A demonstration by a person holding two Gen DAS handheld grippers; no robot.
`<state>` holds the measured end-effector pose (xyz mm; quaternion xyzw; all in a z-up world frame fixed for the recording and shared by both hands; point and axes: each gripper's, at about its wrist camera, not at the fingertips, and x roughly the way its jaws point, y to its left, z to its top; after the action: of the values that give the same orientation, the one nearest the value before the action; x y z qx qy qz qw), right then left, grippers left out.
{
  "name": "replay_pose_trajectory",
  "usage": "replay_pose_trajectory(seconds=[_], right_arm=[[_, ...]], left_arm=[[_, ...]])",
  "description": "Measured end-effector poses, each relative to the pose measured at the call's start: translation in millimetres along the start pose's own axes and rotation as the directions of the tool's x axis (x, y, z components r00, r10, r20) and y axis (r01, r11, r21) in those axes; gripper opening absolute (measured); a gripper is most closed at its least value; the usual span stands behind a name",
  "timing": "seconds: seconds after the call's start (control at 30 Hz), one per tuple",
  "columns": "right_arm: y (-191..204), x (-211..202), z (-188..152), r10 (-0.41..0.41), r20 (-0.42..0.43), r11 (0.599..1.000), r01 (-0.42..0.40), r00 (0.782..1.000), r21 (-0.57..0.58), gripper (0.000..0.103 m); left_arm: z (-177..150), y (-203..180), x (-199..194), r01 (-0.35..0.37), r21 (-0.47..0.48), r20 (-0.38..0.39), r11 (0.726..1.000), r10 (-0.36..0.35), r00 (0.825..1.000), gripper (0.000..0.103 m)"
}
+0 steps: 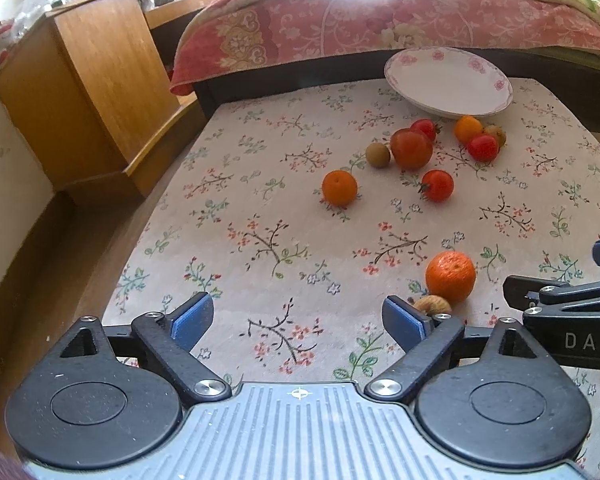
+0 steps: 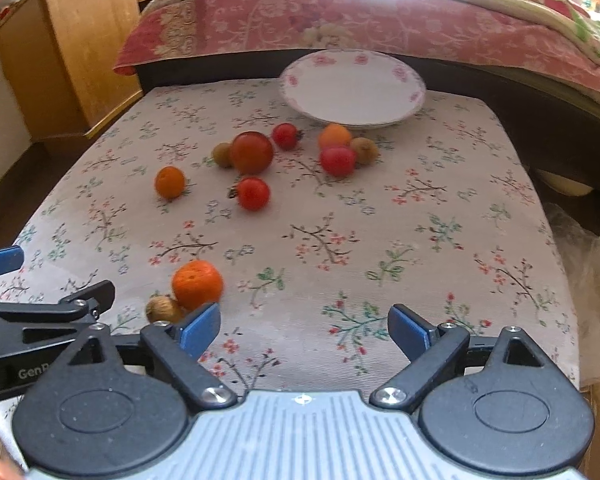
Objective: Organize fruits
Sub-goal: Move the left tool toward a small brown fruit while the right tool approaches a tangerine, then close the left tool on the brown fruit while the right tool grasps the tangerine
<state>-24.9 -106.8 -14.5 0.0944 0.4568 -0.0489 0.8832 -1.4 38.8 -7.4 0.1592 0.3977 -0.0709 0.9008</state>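
- While nothing is yet lifted, judged as the very start: first pick not yet made, every fruit lying loose on the flowered tablecloth point(image 2: 420, 220).
- Left gripper point(image 1: 298, 320) low over the near cloth, far from the plate point(image 1: 448, 80), jaws spread wide, holding nothing.
- Right gripper point(image 2: 304, 330) level beside it, equally far from the plate, jaws likewise spread and bare.
- Nearest candidate: large orange point(image 2: 197, 284), well on the near side of the plate, touching a walnut-like brown thing point(image 2: 162, 310) (identity uncertain) just off the right gripper's left pad.
- Next move, as a guess: shift a gripper sideways to straddle the orange, close gently, carry across to the plate; risk of rolling, being round.
- Plate: white with pink flowers, at the far table edge, holding nothing.
- Just in front of the plate: big tomato point(image 2: 252, 153), small tomatoes point(image 2: 337, 161), a small orange point(image 2: 334, 135) and brownish-green round fruits point(image 2: 364, 150); another orange point(image 2: 170, 182) further left of the plate.
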Motion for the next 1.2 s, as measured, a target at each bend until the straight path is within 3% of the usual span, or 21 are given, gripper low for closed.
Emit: replay_pose_trajectory(seconds=[0.27,0.63,0.9,0.97,1.2], right_arm=[[2,3,-1,0.067,-0.012,0.998,-0.068,0.998,-0.020,0.087],[-6,3,-3,0.148,-0.035,0.988,-0.149,0.988,-0.034,0.073],[-11,-2,7,0.191,-0.033,0.974,-0.193,0.981,-0.120,0.071],[-12,0,8,0.192,-0.038,0.971,-0.195,0.981,-0.138,0.071],[-21,6,11,0.210,-0.045,0.971,-0.214,0.977,-0.111,0.071]], left_arm=[[-5,2,-1,0.023,0.032,-0.010,0.999,-0.023,1.000,0.093],[-10,-6,-1,0.098,0.086,-0.010,0.991,-0.098,0.995,0.090],[-10,-32,4,0.184,0.197,0.012,0.963,-0.190,0.982,0.089],[-10,-40,8,0.182,0.224,0.017,0.957,-0.191,0.981,0.087],[-5,-49,23,0.269,0.200,-0.038,0.942,-0.267,0.963,0.063]])
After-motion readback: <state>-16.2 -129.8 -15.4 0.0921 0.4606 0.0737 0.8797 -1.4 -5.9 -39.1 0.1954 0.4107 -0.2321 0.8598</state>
